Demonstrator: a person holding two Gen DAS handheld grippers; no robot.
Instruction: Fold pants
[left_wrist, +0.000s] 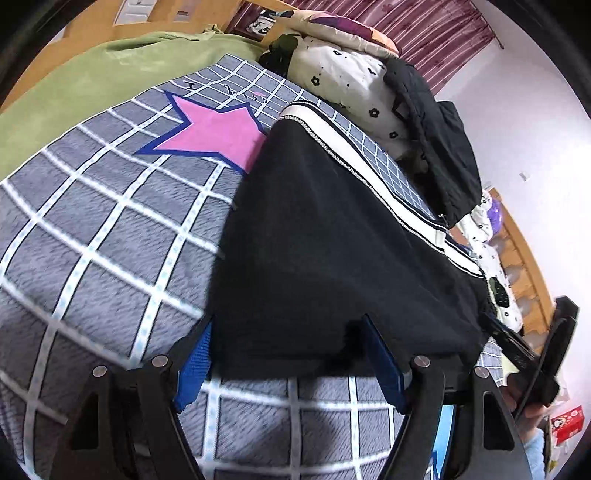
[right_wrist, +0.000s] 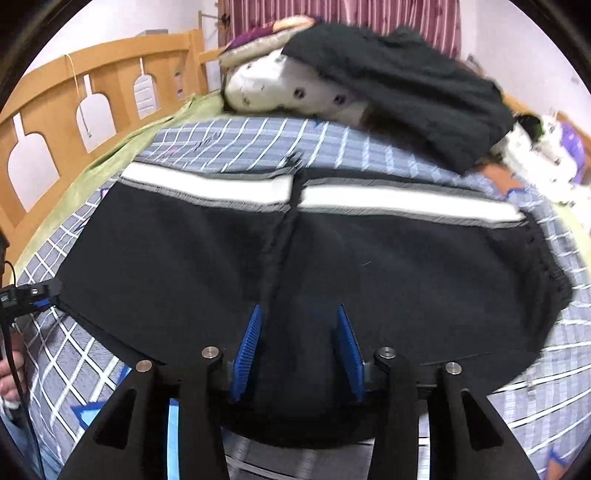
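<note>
Black pants (right_wrist: 258, 254) lie spread flat on a bed, over a grey bedspread (left_wrist: 92, 229) with a white grid and a pink star (left_wrist: 218, 134) edged in blue. A white side stripe (right_wrist: 402, 203) with grey trim runs along the far edge of the pants in the right wrist view; a seam or fold line crosses the cloth near the middle.

Left claw (left_wrist: 288, 354): jaws wide apart, blue pads (left_wrist: 194, 369) either side of the near edge of the black fabric. The pads do not press on it; the cloth lies between them, loose (the left pad sits just at the fabric's corner).

Right claw (right_wrist: 299, 354): jaws part open over the middle of the near hem, black fabric under and between the blue pads (right_wrist: 247, 350). No pinch visible; picture is blurred.

The left claw (right_wrist: 26, 295) shows at the left rim of the right wrist view, at the pants' corner; a hand (right_wrist: 11, 369) below it.

Back of the bed: a floral quilt (left_wrist: 347, 81) heaped up, a black jacket (right_wrist: 406, 85) thrown over it. Green sheet (left_wrist: 74, 88) beyond the bedspread. Wooden headboard (right_wrist: 55, 110) with cut-outs, striped maroon curtain (right_wrist: 332, 14) behind.
</note>
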